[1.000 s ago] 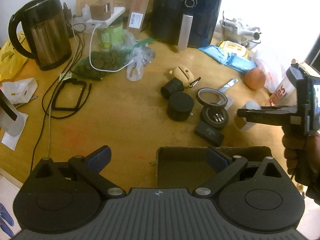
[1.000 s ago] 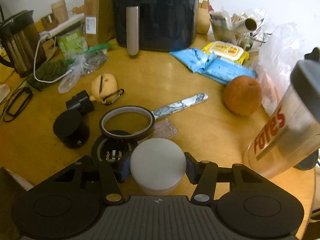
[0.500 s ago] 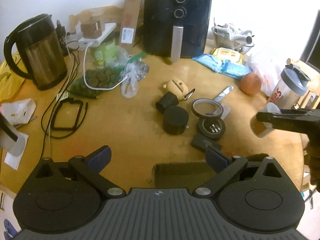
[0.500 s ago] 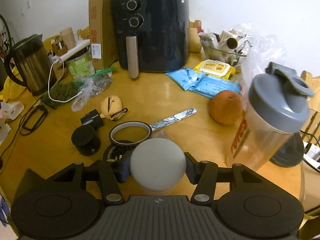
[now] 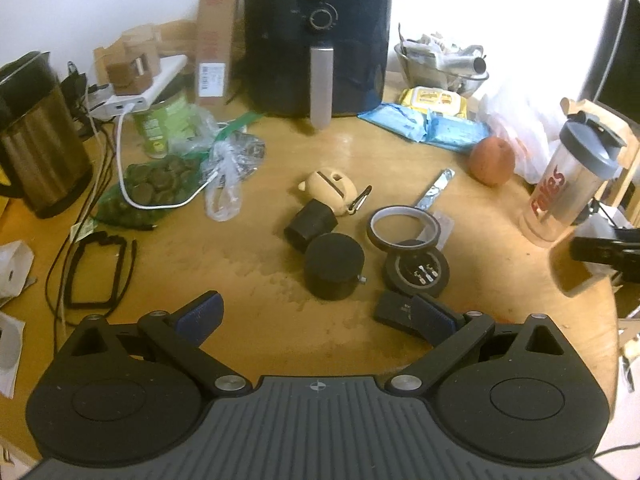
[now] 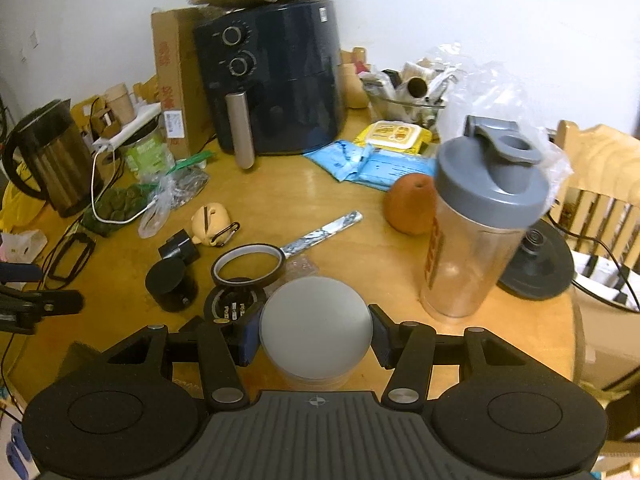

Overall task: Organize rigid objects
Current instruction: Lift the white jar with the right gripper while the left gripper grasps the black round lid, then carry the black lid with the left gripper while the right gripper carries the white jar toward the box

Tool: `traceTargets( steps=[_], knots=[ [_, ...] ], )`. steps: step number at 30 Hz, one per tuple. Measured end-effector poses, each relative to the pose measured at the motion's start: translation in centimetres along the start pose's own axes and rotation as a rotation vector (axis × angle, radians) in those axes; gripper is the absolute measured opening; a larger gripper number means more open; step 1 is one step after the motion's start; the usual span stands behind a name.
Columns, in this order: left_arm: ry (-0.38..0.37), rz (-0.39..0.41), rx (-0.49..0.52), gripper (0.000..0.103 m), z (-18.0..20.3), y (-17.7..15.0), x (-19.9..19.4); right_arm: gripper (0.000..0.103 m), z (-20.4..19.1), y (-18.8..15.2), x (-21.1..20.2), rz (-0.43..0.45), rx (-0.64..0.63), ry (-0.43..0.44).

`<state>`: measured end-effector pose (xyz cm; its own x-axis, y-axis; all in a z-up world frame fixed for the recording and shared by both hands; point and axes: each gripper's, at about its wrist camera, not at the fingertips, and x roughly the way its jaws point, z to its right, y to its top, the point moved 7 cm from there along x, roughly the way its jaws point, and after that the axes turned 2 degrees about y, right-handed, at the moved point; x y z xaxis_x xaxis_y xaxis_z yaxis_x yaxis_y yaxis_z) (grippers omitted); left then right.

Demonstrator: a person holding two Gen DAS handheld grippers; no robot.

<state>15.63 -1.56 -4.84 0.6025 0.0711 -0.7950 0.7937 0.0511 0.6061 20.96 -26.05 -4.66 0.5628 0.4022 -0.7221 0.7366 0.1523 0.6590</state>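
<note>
My right gripper (image 6: 315,338) is shut on a round clear jar with a pale grey lid (image 6: 316,320), held above the table's front edge. The left gripper (image 5: 316,314) is open and empty over bare wood. Just beyond it lie a black cylinder (image 5: 334,266), a small black block (image 5: 310,224), a tape ring (image 5: 404,226), a round black tin with small parts (image 5: 418,268) and a flat black box (image 5: 394,308). A beige pouch with a clip (image 5: 330,188) lies further back. In the left wrist view the right gripper (image 5: 600,250) shows at the right edge.
A shaker bottle (image 6: 480,220) stands close to the right of the held jar, an orange (image 6: 410,208) behind it. An air fryer (image 5: 316,36), kettle (image 5: 36,144), bags, cables and wipe packs crowd the back. A foil strip (image 5: 434,190) lies mid-table. A wooden chair (image 6: 600,168) stands at the right.
The right gripper has risen with the jar, away from the tape ring and tin. The left gripper has shifted; the dark box opening beneath it is out of view.
</note>
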Motion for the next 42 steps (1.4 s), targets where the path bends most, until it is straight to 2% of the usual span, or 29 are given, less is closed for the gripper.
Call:
traceTargets(
  steps=[2, 4, 21, 26, 28, 29, 33, 42],
  knots=[
    [-0.005, -0.005, 0.014, 0.099, 0.2, 0.2, 0.9, 0.057, 0.2, -0.1, -0.4, 0.003, 0.016, -0.009],
    [-0.01, -0.013, 0.028, 0.09, 0.4, 0.4, 1.7, 0.057, 0.4, -0.3, -0.9, 0.007, 0.027, -0.018],
    [-0.01, -0.096, 0.068, 0.088, 1.2, 1.5, 10.1, 0.057, 0.6, -2.0, -2.8, -0.002, 0.103, -0.045],
    [0.004, -0.129, 0.081, 0.076, 1.4, 1.7, 12.2, 0.057, 0.4, -2.7, -3.3, -0.004, 0.115, -0.049],
    [-0.005, -0.146, 0.083, 0.061, 1.5, 1.6, 13.0, 0.057, 0.4, -3.0, -3.4, -0.007, 0.121, -0.051],
    [-0.028, -0.16, 0.078, 0.057, 1.7, 1.5, 13.2, 0.057, 0.4, -3.1, -3.5, -0.008, 0.123, -0.052],
    [-0.006, -0.164, 0.096, 0.057, 1.9, 1.7, 12.9, 0.057, 0.4, -3.3, -3.8, -0.004, 0.133, -0.055],
    [-0.026, -0.125, 0.085, 0.057, 1.6, 2.7, 10.5, 0.057, 0.4, -3.4, -4.2, 0.004, 0.132, -0.049]
  ],
)
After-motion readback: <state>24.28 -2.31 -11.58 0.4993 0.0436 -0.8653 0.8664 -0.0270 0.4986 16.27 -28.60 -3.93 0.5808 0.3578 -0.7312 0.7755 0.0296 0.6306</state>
